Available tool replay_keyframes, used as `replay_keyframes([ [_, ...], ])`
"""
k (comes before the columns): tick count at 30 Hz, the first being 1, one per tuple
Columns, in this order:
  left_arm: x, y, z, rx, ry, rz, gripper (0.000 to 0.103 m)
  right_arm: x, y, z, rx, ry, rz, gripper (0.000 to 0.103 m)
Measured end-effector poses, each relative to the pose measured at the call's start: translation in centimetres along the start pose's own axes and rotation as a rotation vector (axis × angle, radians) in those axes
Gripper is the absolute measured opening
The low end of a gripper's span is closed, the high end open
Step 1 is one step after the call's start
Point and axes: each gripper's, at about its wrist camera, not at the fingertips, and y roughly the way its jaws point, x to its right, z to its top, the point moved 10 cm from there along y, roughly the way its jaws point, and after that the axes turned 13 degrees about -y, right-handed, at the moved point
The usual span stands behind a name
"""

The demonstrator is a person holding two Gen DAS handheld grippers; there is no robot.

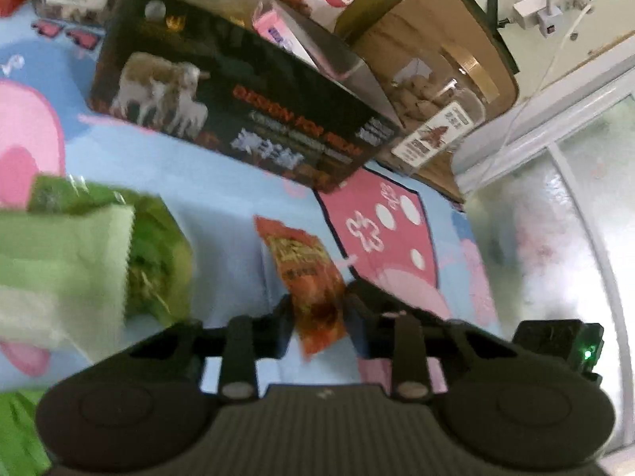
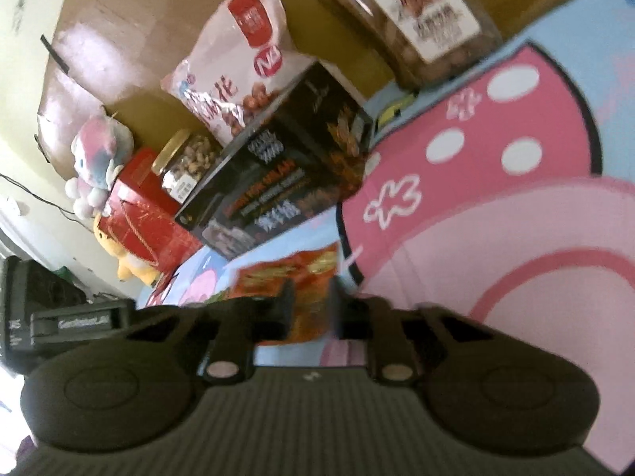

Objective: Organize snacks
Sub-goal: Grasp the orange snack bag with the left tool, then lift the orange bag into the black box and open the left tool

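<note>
My left gripper [image 1: 317,313] is shut on a small orange-red snack packet [image 1: 307,273] and holds it above the blue and pink cartoon mat [image 1: 206,182]. My right gripper [image 2: 311,301] is shut on another orange-red snack packet [image 2: 305,277] above the same mat [image 2: 496,238]. A black open-topped box with a cattle picture [image 1: 238,115] stands ahead of the left gripper with a pink packet [image 1: 278,31] inside. The same black box [image 2: 278,174] shows ahead of the right gripper. Green snack bags [image 1: 79,261] lie at the left.
A peanut bag [image 2: 238,71], glass nut jars [image 2: 186,162] [image 1: 428,95], a red box [image 2: 139,222] and plush toys [image 2: 99,158] stand behind the black box. A brown padded panel [image 1: 436,39] leans at the back. A labelled nut tub [image 2: 416,12] is at upper right.
</note>
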Motion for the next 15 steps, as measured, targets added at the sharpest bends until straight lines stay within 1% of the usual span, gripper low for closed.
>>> replay_keyframes([
  [2, 0.4, -0.2, -0.3, 0.008, 0.024, -0.003, 0.024, -0.5, -0.4, 0.3, 0.03, -0.029, -0.002, 0.008],
  [4, 1.6, -0.9, -0.3, 0.019, 0.053, -0.036, 0.024, -0.6, -0.4, 0.4, 0.043, -0.021, 0.011, 0.007],
  [8, 4.4, -2.8, 0.9, 0.075, 0.144, -0.067, 0.024, -1.6, -1.0, 1.6, 0.08, -0.028, 0.039, 0.006],
  [11, 6.8, -4.0, 2.5, 0.105, 0.208, -0.086, 0.024, -3.2, -1.5, 4.1, 0.133, -0.059, 0.061, 0.006],
  [15, 9.9, -5.0, 6.3, 0.181, 0.283, -0.091, 0.023, -5.8, -1.4, 9.0, 0.221, -0.142, 0.065, 0.005],
])
